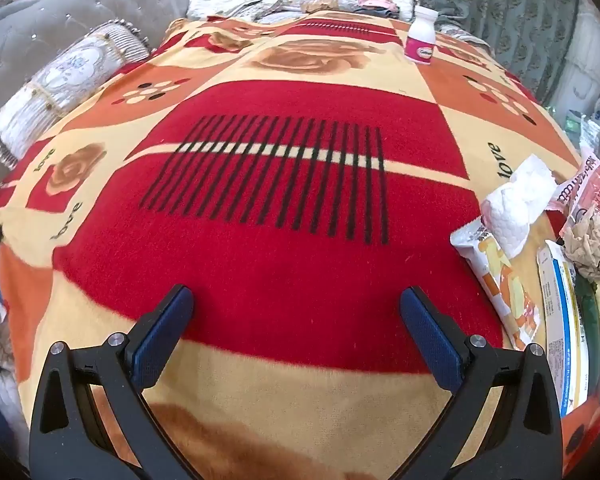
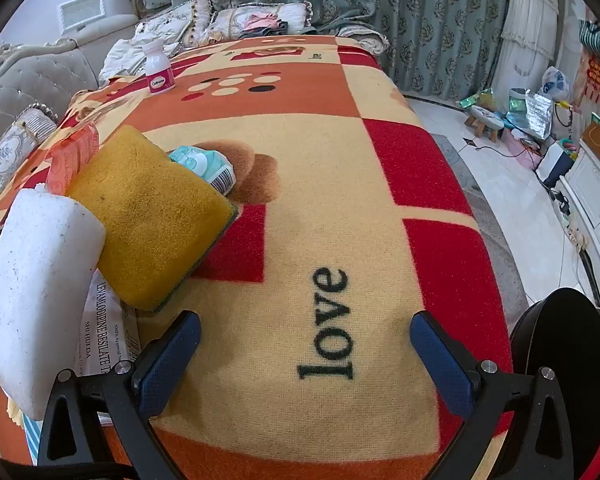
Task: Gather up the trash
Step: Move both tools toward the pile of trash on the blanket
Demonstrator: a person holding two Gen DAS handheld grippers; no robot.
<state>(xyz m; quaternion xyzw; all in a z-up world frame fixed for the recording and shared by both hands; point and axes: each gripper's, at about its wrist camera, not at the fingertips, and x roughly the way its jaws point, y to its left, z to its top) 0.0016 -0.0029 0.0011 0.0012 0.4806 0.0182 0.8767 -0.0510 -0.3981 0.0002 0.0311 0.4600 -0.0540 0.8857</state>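
In the left wrist view my left gripper [image 1: 296, 294] hangs open over the red patch of a patterned blanket [image 1: 284, 208], nothing between its fingers. Trash lies at the right edge: a crumpled white tissue [image 1: 516, 204], an orange snack wrapper [image 1: 500, 284], a crumpled brown paper ball [image 1: 594, 246] and a white-and-blue packet [image 1: 560, 320]. In the right wrist view my right gripper [image 2: 306, 322] is open above the word "love". To its left lie a yellow sponge [image 2: 148, 216], a white foam block [image 2: 36, 300], a teal tissue pack [image 2: 208, 166], an orange packet [image 2: 70, 158] and a medicine box [image 2: 100, 332].
A white bottle with a pink label [image 1: 420, 36] [image 2: 159, 66] stands upright at the blanket's far end. Cushions [image 1: 64, 84] and a grey sofa back [image 1: 60, 12] border the left. A round black object [image 2: 564, 360] sits right of my right gripper. Floor clutter [image 2: 532, 120] lies beyond the blanket's right edge.
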